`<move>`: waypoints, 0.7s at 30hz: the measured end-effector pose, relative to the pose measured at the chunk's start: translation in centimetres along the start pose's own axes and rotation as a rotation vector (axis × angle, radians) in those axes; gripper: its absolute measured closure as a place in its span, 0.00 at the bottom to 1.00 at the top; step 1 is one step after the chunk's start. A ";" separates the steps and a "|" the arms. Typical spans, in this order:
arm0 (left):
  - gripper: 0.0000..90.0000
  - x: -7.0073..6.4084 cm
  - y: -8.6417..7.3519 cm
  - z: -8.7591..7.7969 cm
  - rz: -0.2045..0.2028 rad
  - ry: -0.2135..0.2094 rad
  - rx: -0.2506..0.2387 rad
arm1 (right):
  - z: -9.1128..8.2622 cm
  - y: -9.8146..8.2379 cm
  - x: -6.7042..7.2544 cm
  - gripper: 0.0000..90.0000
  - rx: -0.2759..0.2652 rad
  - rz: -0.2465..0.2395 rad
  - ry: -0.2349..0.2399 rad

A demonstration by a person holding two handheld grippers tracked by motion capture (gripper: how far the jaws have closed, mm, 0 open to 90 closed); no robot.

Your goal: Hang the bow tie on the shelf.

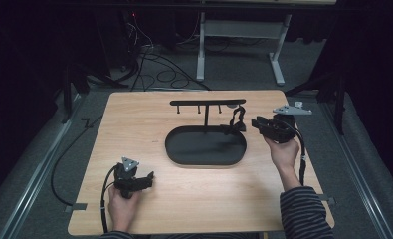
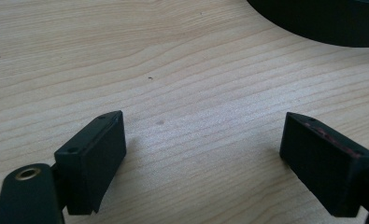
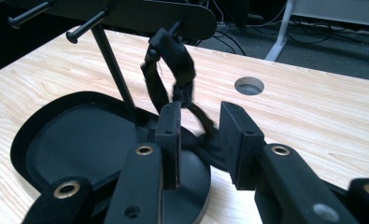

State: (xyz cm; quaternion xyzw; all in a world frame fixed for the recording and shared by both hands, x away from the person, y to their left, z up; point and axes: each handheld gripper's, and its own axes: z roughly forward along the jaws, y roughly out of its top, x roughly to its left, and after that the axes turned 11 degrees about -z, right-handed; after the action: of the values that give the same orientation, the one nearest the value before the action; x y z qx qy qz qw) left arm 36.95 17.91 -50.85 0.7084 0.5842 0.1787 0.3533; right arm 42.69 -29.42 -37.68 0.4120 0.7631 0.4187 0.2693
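Strap draped on the stand peg, right gripper letting go

Its jaws stand slightly apart, the black strap loose between them, hooked ahead on the peg rack above the oval tray; back straight out, avoiding snags. Left gripper rests wide open, empty.

bare table left of tray; stand blocks behind.

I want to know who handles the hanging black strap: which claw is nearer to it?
Right. The right claw sits right at the strap, jaws apart around its lower end; the left claw rests far off, near the table's front-left.
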 end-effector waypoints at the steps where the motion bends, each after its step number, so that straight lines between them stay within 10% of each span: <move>1: 0.17 0.0 0.0 0.0 0.000 0.000 0.000 | 0.0 0.0 0.0 0.79 0.000 0.000 0.000; 21: 0.17 0.0 0.0 0.0 0.000 0.000 0.000 | -2.0 -1.4 -0.3 0.77 0.000 0.003 -0.019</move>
State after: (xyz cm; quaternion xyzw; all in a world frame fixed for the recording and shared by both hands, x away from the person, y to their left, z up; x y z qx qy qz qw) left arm 36.96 17.91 -50.85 0.7085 0.5842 0.1788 0.3533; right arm 40.76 -30.92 -37.89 0.4173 0.7600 0.4152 0.2757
